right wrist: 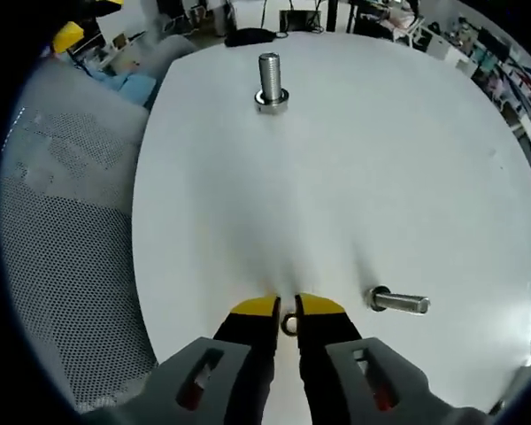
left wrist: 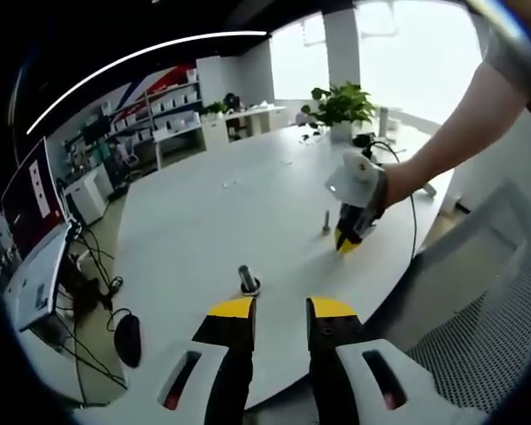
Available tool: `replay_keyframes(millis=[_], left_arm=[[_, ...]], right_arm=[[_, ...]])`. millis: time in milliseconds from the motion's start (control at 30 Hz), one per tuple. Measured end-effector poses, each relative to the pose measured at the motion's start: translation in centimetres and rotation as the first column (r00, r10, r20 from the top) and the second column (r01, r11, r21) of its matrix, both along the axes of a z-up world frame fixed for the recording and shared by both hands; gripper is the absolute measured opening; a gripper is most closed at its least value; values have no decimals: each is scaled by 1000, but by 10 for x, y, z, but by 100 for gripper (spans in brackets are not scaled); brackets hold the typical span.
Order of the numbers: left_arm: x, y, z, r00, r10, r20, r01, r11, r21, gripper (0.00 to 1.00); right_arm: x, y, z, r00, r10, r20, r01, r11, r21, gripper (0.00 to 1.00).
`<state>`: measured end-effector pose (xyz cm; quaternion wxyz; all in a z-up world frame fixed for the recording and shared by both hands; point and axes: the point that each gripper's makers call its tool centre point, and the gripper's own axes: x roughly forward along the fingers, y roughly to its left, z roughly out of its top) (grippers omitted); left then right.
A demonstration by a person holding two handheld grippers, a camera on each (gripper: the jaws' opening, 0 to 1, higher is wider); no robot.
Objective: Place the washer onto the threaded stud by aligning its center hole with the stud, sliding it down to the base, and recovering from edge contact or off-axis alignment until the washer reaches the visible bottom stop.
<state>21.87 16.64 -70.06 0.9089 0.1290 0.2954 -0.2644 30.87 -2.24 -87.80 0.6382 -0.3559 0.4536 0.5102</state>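
Your right gripper [right wrist: 288, 310] pinches the washer [right wrist: 289, 324] on edge. Threaded stud [right wrist: 270, 81] stands upright straight ahead. Your left gripper [left wrist: 279, 307] is spread, holding nothing.

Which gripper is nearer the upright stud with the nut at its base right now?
Left. The left gripper sits just short of the upright stud, jaws open. The right gripper is farther across the table, holding the washer beside a lying bolt.

You see the small metal washer [right wrist: 289, 322] on edge by the table's near rim, upright threaded stud [right wrist: 269, 81] well apart, nut at its base
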Motion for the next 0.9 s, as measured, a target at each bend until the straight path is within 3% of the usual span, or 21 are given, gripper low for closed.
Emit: replay_keyframes(millis=[133, 567, 800, 900], left_arm=[[0, 0, 0, 1000, -3, 0, 3, 1000, 3, 21], [1, 0, 0, 1000, -3, 1, 3, 1000, -2, 21], [0, 0, 0, 1000, -2, -3, 2, 1000, -2, 21], [1, 1, 0, 1000, 2, -4, -2, 1000, -5, 21]], right_arm=[[0, -8, 0, 998, 46, 31, -45, 999, -30, 17], [-1, -18, 1, 998, 68, -2, -68, 997, -33, 19], [-3, -16, -1, 985, 173, -2, -171, 974, -151, 16], [-2, -16, -2, 989, 149, -16, -150, 977, -152, 16]])
